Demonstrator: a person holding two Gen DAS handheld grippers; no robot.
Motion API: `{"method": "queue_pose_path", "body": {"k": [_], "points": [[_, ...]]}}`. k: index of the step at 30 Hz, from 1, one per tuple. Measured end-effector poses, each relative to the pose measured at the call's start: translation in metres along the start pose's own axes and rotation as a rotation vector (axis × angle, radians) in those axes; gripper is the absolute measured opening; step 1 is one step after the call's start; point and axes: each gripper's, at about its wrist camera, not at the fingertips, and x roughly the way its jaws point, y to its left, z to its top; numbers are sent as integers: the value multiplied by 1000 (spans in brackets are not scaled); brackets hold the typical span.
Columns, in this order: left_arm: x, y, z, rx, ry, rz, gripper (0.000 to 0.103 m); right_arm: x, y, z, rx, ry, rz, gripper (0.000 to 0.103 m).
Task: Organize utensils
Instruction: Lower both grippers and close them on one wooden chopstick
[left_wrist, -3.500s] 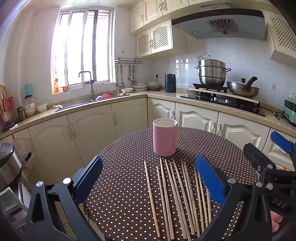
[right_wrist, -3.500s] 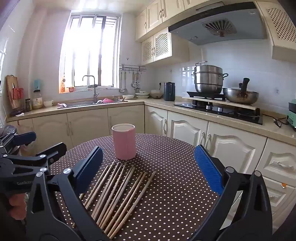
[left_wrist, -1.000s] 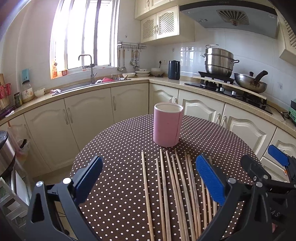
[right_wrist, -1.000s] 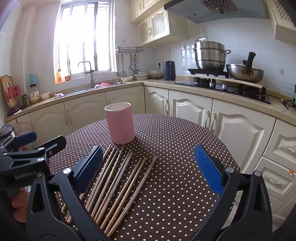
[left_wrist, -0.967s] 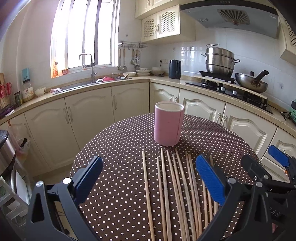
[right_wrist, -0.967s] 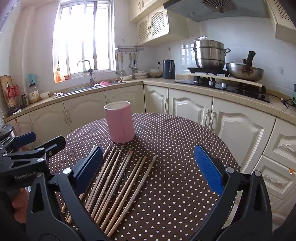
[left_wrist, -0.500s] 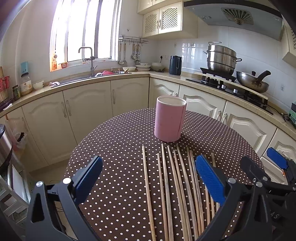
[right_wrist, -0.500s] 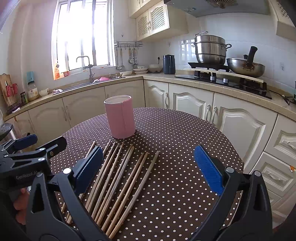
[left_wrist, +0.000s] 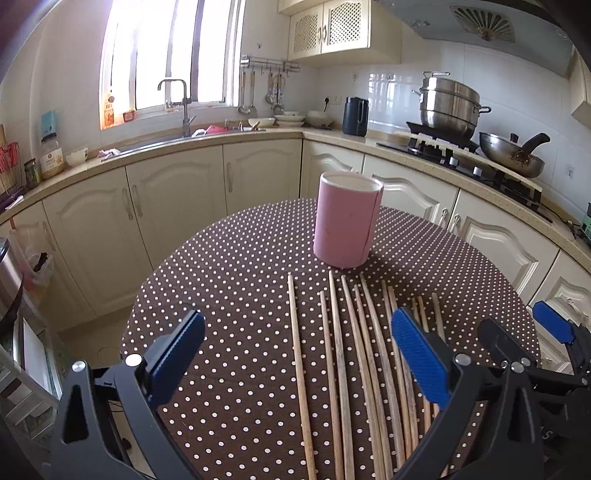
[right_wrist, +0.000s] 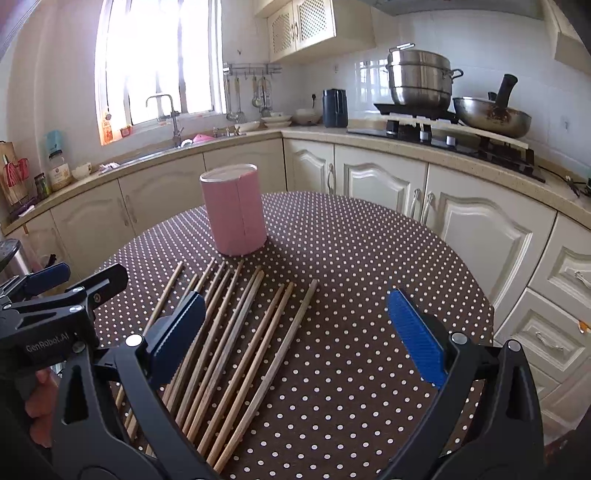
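Pink and cylindrical, the holder stands upright on the round table, which is covered in a brown cloth with white polka dots; in the left wrist view it sits just above frame centre, and in the right wrist view left of centre. Wooden chopsticks lie loose on the cloth in a rough row, their far tips near the base of the holder and their near ends running toward the bottom edge of the frame. In the right wrist view the same row fans from the holder toward the lower left. The left gripper is held above the near end of the row with its blue-padded jaws spread wide and nothing between them. The right gripper is likewise released, jaws wide apart, its left pad over the chopsticks and its right pad over bare cloth. Each gripper appears in the other's view: the right one at the lower right edge of the left wrist view, the left one at the lower left edge of the right wrist view, with part of a hand visible beneath it. Cream cabinets, a sink faucet, and a stove with a steel pot fill the upper half of both frames.
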Motion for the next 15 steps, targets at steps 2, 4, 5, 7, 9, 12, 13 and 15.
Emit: {"method": "queue_pose_path", "body": {"k": [2, 4, 5, 7, 9, 12, 13, 15], "points": [[6, 2, -1, -3, 20, -1, 99, 5, 1, -2, -1, 18, -9, 97], [12, 3, -3, -5, 39, -1, 99, 9, 2, -4, -2, 33, -16, 97], [16, 3, -4, -7, 50, -1, 99, 13, 3, -5, -1, 45, -22, 97], [24, 5, -5, -9, 76, 1, 99, 18, 4, -7, -2, 65, -33, 97], [31, 6, -7, -11, 96, 5, 99, 25, 6, -9, -7, 90, -59, 97], [42, 9, -9, -19, 127, 19, 99, 40, 4, -12, 1, 157, -127, 97], [45, 10, -9, -22, 136, 25, 99, 47, 3, -13, 10, 194, -151, 97], [53, 14, -11, -34, 160, 39, 99, 57, 0, -13, 23, 255, -166, 97]]}}
